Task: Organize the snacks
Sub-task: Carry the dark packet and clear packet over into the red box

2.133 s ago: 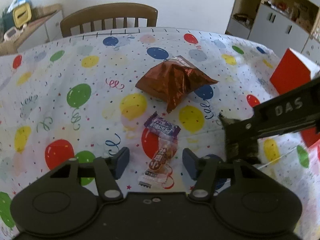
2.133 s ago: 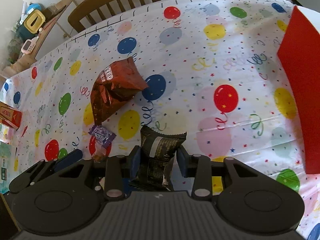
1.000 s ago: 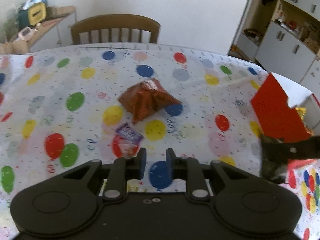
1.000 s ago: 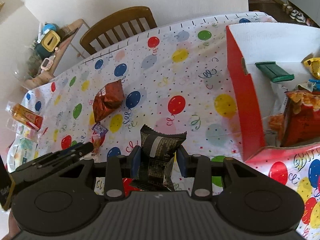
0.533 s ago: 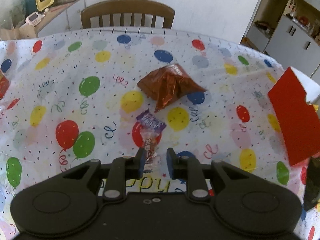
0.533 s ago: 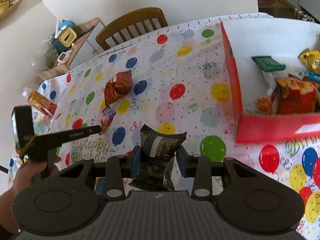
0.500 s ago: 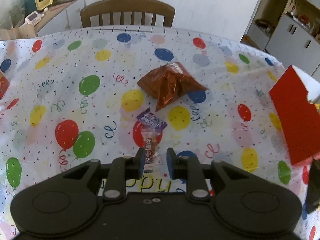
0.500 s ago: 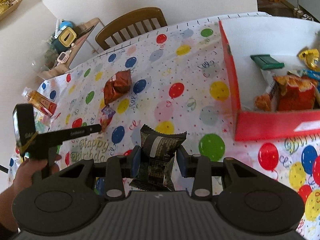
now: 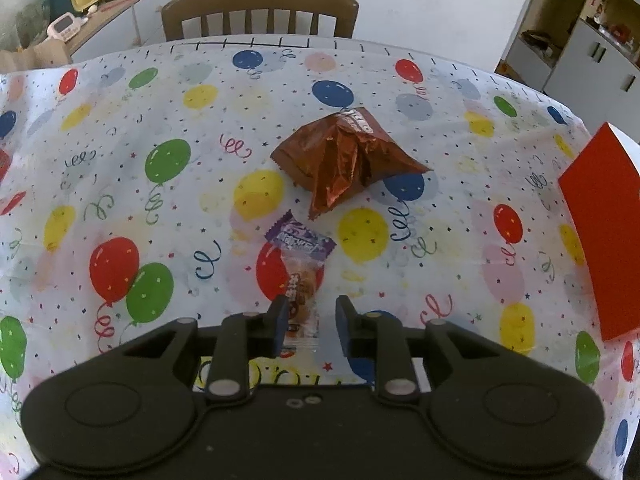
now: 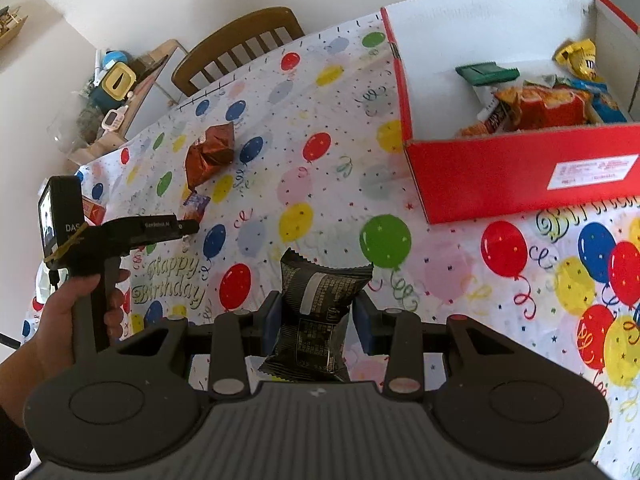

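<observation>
My right gripper (image 10: 316, 316) is shut on a black snack packet (image 10: 318, 312) and holds it above the table, in front and left of the red box (image 10: 520, 168). The box holds several snacks. My left gripper (image 9: 308, 320) is open by a narrow gap, low over a clear-wrapped candy (image 9: 302, 292), which lies on the cloth by its left finger, not gripped. A purple candy (image 9: 300, 240) and a brown foil bag (image 9: 344, 160) lie beyond. The left gripper also shows in the right wrist view (image 10: 188, 226), held by a hand.
The table wears a balloon-print cloth (image 9: 120, 160). A wooden chair (image 9: 260, 12) stands at the far edge. The red box's side (image 9: 600, 232) shows at the right in the left wrist view. A side shelf (image 10: 116, 92) with clutter stands beyond the table.
My left gripper came back down over the clear-wrapped candy, fingers much narrower than two seconds ago. My right gripper lifted the black packet and carried it toward the red box.
</observation>
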Motion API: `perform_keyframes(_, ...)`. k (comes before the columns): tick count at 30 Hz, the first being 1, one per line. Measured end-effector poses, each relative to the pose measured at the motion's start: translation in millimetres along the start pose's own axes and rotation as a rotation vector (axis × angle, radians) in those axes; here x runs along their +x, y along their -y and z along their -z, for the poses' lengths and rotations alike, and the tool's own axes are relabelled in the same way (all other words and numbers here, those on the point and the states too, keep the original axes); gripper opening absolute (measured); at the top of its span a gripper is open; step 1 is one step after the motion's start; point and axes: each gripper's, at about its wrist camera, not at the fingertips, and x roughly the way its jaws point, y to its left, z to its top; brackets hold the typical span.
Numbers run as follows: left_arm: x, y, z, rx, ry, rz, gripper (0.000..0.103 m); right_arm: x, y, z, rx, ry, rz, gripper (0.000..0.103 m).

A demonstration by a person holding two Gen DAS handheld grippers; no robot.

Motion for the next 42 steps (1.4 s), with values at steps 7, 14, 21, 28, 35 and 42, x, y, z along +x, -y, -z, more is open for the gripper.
perform_keyframes(7, 0, 2, 1, -0.003, 0.009, -0.018, 0.026, -1, -4, 5, -0.017, -0.005, -0.016, 0.037)
perform_keyframes(14, -1, -3, 3, -0.026, 0.017, -0.015, 0.032, -1, -7, 5, -0.025, -0.002, -0.017, 0.037)
perform_keyframes(21, -8, -6, 2, -0.039, 0.066, -0.025, 0.101, 0, -10, 5, -0.03, -0.003, -0.02, 0.037)
perform_keyframes(28, 6, 7, -5, 0.056, 0.045, -0.126, 0.098, 1, -11, 7, -0.032, -0.009, -0.018, 0.037)
perform_keyframes(35, 16, 7, -6, 0.044, 0.018, -0.12, 0.076, 1, -9, 8, -0.022, -0.008, -0.015, 0.037)
perform_keyframes(42, 18, 7, -4, 0.043, 0.014, -0.068, 0.048, 0, -10, 8, -0.019, -0.001, -0.013, 0.037)
